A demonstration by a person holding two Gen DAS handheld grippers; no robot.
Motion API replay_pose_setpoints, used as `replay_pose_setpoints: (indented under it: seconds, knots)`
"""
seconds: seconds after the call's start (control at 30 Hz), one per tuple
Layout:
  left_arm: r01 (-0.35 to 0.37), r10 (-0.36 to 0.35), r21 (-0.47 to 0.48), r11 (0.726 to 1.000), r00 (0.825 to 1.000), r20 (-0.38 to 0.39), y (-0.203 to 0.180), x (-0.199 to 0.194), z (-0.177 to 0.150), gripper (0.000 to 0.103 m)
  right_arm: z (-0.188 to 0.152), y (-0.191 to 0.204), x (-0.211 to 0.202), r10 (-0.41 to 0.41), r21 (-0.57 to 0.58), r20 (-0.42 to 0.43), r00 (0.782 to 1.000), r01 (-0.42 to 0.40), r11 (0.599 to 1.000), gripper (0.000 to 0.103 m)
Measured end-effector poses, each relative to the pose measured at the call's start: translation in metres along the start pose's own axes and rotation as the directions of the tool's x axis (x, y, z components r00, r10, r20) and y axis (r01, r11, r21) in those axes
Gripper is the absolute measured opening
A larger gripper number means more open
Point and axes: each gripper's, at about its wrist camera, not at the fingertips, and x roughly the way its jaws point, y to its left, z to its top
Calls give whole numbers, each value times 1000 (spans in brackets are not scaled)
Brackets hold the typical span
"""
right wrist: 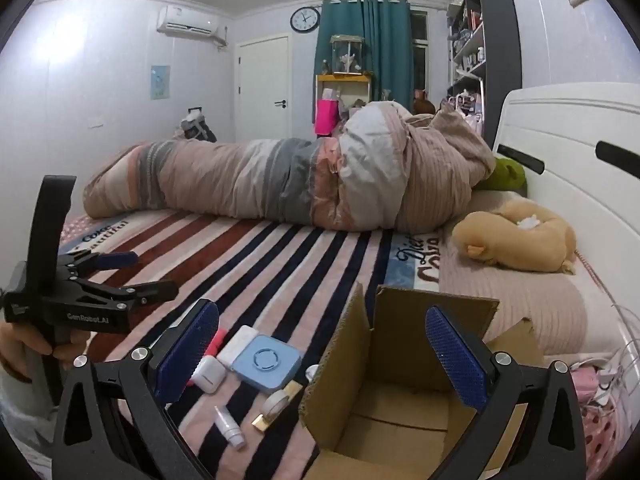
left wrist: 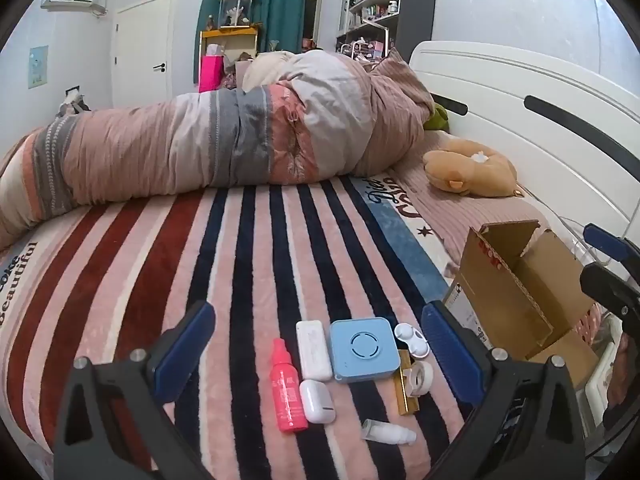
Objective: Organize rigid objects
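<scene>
Left tongs wide over blue square case, right tongs wide, flanking cardboard box wall

The bed is covered by a striped blanket. A rolled quilt lies along its far side. A plush toy rests near the headboard. At the near edge lie a pink bottle, a white case, an earbud case, a blue square box, a tape roll and a small white bottle. An open cardboard box stands just beside them toward the headboard end.
</scene>
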Motion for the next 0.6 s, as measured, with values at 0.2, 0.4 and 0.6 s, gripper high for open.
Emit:
replay_pose_setpoints:
  seconds: [0.2, 0.4, 0.6]
  knots:
    - [-11, 11, 0, 1000, 1000, 14, -5, 2, 1, 103, -2, 5, 10, 54, 44, -37, 998, -52, 998, 103]
    - [33, -33, 1, 999, 999, 10, -12, -2, -5, 103, -10, 16, 12, 7, 36, -41, 999, -5, 999, 103]
    - [45, -45, 5, 999, 999, 2, -9, -5, -4, 103, -12, 11, 14, 19, 69, -37, 999, -17, 998, 103]
